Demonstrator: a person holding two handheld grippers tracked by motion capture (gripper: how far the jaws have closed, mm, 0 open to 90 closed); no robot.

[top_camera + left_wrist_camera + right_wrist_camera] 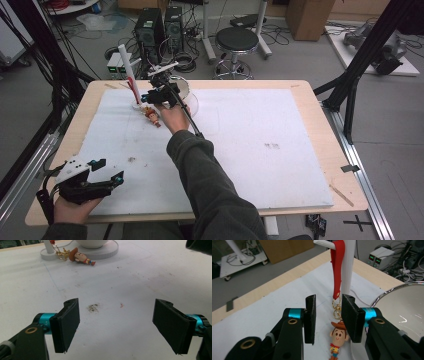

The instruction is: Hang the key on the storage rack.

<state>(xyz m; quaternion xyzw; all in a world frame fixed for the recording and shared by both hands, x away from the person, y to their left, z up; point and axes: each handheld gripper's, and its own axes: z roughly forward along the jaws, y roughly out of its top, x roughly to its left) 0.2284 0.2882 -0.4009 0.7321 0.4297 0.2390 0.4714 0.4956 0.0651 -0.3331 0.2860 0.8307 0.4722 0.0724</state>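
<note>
The high view looks forward and down from above the person's side, taking in the whole counter (310, 107) and the floor beyond it. The left gripper view sits low near the counter's near left corner, looking along its own left tool (116, 326) across the white surface toward the far left part. The right gripper view is close in at that far part, looking down past its right tool (328, 318). All three views share the cowboy figure (152, 116) (81, 257) (338, 340) and the white stand (129, 75) (48, 248) (348, 265) beside it.
</note>
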